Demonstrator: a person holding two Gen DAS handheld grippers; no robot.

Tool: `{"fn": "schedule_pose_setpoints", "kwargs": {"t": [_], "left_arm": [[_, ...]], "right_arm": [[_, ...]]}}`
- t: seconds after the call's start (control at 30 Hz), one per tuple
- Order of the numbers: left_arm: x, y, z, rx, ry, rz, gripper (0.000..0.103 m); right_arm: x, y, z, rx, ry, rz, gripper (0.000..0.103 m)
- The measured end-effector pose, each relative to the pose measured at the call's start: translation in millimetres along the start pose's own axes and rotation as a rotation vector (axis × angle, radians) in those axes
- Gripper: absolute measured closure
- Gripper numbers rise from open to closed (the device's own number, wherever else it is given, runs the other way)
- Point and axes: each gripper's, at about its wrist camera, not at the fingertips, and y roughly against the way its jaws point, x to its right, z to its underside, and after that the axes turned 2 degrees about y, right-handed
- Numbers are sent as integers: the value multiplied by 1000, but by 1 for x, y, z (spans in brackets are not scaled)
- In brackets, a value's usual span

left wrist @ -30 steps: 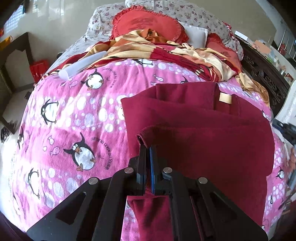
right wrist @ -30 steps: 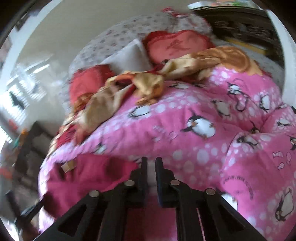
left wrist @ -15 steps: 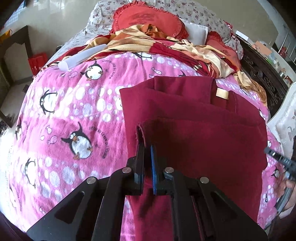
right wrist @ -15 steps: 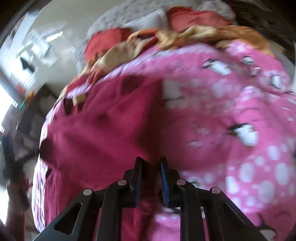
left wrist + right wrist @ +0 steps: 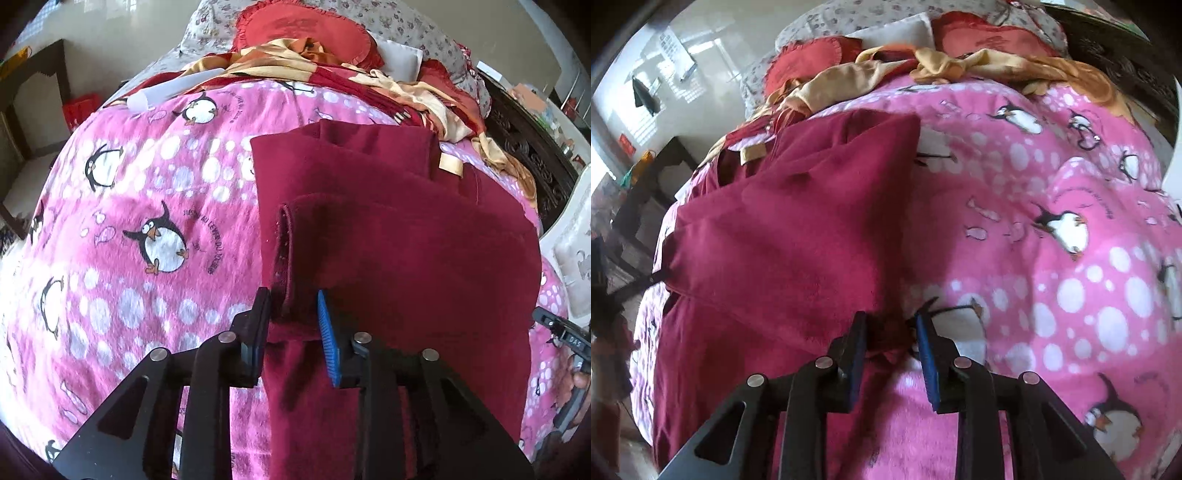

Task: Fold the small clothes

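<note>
Lying folded on the penguin blanket (image 5: 155, 206), maroon garment (image 5: 406, 240); left gripper (image 5: 293, 325) and right gripper (image 5: 891, 339) jaws just parted, straddling its near corners, pads unpressed.

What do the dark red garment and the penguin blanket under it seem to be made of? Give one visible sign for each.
Dark red garment: probably a soft brushed knit or fleece; matt, slightly fuzzy surface, thick rolled hem.
Penguin blanket: apparently plush fleece, likely synthetic; short nap, printed penguins and dots with soft edges, faint sheen. The exact fibre cannot be told.
</note>
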Motion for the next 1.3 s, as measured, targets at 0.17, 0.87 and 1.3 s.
{"fn": "schedule_pose_setpoints", "kwargs": {"t": [0.17,0.87,1.3], "left_arm": [[1,-4,0,-3,3,-6,76],[6,4,10,5,-3,-49,64],[1,46,46,-18,-2,-18,58]], "right_arm": [[-15,19,-26,108,5,-23,78],[-27,-21,8,-22,100,119,56],[-37,47,53,-12,26,-75,39]]}}
